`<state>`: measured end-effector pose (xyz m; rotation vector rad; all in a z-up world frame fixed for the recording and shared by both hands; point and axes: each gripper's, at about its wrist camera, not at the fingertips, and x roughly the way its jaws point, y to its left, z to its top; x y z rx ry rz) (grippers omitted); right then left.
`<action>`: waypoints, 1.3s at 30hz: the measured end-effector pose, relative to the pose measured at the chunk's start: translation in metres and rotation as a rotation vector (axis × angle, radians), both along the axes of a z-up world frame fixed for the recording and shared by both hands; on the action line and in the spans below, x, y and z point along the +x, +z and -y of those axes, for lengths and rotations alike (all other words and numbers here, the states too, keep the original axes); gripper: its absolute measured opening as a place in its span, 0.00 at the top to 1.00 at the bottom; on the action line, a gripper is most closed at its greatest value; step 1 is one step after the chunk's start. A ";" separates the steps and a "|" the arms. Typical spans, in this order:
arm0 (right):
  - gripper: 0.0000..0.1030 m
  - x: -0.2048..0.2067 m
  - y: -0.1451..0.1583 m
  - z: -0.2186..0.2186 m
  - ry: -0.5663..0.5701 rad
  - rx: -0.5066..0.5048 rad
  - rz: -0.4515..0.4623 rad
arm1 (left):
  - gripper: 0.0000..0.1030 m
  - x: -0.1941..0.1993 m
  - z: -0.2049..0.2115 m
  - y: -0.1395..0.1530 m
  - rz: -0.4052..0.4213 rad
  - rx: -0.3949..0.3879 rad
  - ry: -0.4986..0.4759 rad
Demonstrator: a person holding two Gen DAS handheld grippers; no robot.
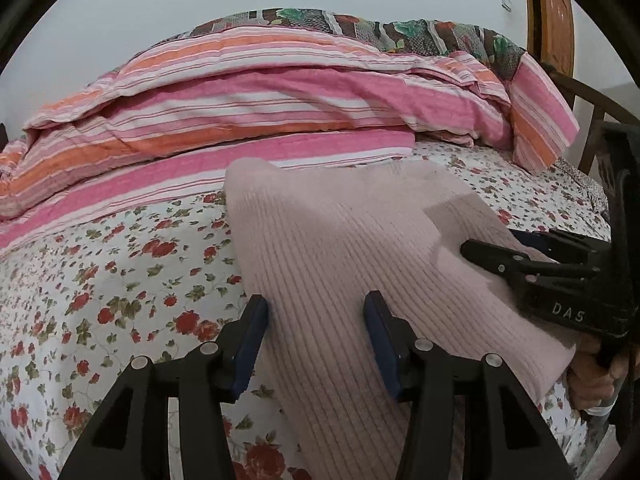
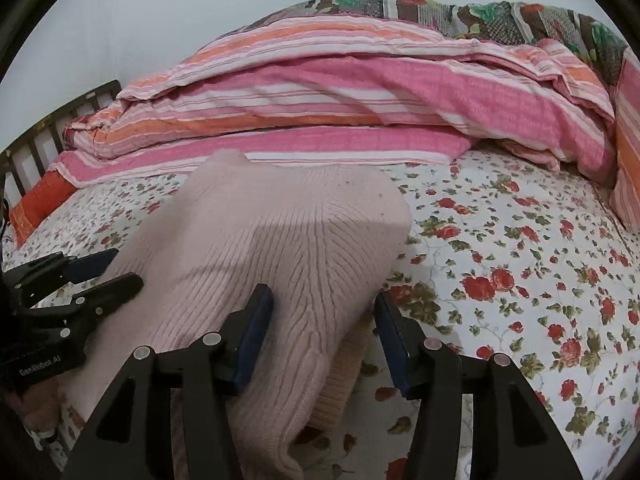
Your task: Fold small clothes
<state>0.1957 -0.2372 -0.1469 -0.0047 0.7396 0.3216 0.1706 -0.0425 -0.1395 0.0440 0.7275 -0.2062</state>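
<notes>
— Sweater first? It is not the largest thing, so where does it lie?
— On the bed (image 1: 100, 264), which has a white sheet with red flowers. Behind it, a striped pink and orange quilt (image 1: 256, 92) is piled along the wall, with a dark patchwork blanket (image 2: 460, 12) on top.
— And the pink sweater (image 1: 340, 248) itself?
— It is ribbed knit, spread flat on the sheet in front of the quilt, its far edge near the quilt's lowest pink fold. At its near right side a paler ribbed cuff (image 2: 344, 384) shows under the body.
— The left gripper (image 1: 316, 340)?
— Its fingers (image 1: 250, 348) stand wide apart over the sweater's near left edge, and nothing is between them.
— The right gripper (image 2: 324, 336)?
— Also spread wide. One blue finger lies over the knit, the other beside its right edge, and they hold nothing.
</notes>
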 end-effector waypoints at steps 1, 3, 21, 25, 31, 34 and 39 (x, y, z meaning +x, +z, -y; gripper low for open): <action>0.51 0.000 0.001 -0.002 -0.006 -0.016 0.005 | 0.51 0.000 -0.002 0.000 -0.004 -0.015 0.003; 0.52 -0.002 0.002 -0.007 -0.018 -0.046 0.016 | 0.45 0.004 -0.009 -0.003 -0.024 -0.057 0.009; 0.59 0.033 0.010 -0.004 -0.009 -0.027 -0.011 | 0.42 0.050 0.001 0.001 -0.061 0.010 -0.021; 0.59 0.038 0.004 -0.008 -0.030 -0.046 -0.019 | 0.35 0.058 -0.011 -0.005 -0.118 -0.083 0.007; 0.59 0.038 0.004 -0.015 -0.050 -0.096 -0.012 | 0.33 0.053 -0.009 -0.009 -0.100 -0.083 0.016; 0.56 0.039 0.010 -0.010 -0.044 -0.072 -0.036 | 0.33 0.050 -0.014 -0.007 -0.109 -0.112 0.024; 0.49 0.021 0.040 -0.003 -0.025 0.019 -0.023 | 0.35 0.026 -0.034 0.005 -0.136 -0.209 0.023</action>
